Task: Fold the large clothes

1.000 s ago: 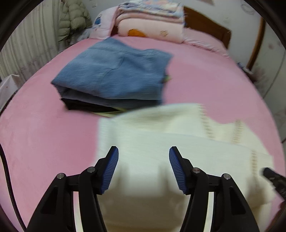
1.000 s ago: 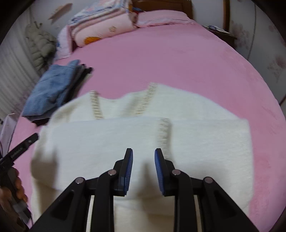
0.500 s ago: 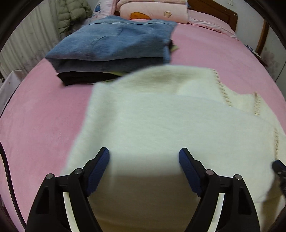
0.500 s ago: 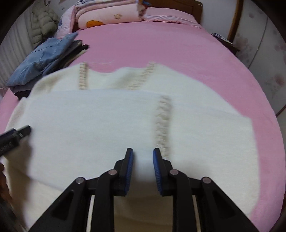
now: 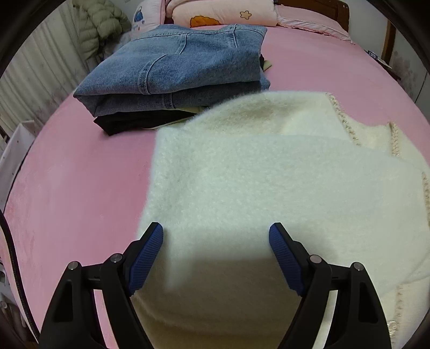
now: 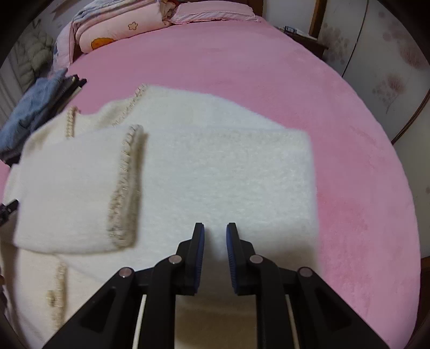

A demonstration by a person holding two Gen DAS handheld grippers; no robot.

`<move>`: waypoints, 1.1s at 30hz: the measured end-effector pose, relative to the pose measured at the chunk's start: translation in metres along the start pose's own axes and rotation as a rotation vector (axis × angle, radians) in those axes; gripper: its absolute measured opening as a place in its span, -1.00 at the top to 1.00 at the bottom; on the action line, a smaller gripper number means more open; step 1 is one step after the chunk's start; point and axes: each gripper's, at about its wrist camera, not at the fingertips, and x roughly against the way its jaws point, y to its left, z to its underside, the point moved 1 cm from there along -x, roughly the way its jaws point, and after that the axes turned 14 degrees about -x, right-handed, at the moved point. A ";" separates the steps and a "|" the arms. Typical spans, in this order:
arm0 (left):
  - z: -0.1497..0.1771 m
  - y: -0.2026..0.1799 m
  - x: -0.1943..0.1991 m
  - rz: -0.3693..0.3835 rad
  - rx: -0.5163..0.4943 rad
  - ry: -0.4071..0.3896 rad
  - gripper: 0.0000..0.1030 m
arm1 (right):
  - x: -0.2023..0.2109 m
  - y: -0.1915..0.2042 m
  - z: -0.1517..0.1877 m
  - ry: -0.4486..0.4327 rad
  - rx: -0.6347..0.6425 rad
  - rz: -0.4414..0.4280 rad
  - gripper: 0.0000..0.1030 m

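A fluffy cream cardigan (image 5: pixel 268 188) with beaded trim lies partly folded on the pink bed, both sleeves laid across its body. It also shows in the right wrist view (image 6: pixel 215 171), where the left sleeve's trimmed cuff (image 6: pixel 126 188) overlaps the right sleeve. My left gripper (image 5: pixel 216 233) is wide open and empty, low over the cardigan's near left part. My right gripper (image 6: pixel 215 233) stands narrowly open and empty over the cardigan's near right part.
A stack of folded clothes topped by blue jeans (image 5: pixel 182 64) sits just beyond the cardigan's left shoulder, also in the right wrist view (image 6: pixel 32 107). Folded pink bedding (image 6: pixel 115 29) lies at the headboard. A padded jacket (image 5: pixel 99 24) hangs at far left. The pink bed (image 6: pixel 295 88) stretches to the right.
Both grippers have dropped lower and closer to the cardigan. The left gripper has opened wider. The right gripper has shifted right, off the sleeve cuff.
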 end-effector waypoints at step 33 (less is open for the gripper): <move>0.070 0.062 0.367 0.181 0.025 -0.289 -0.72 | 0.372 -0.006 0.059 -0.221 -0.075 -0.329 0.18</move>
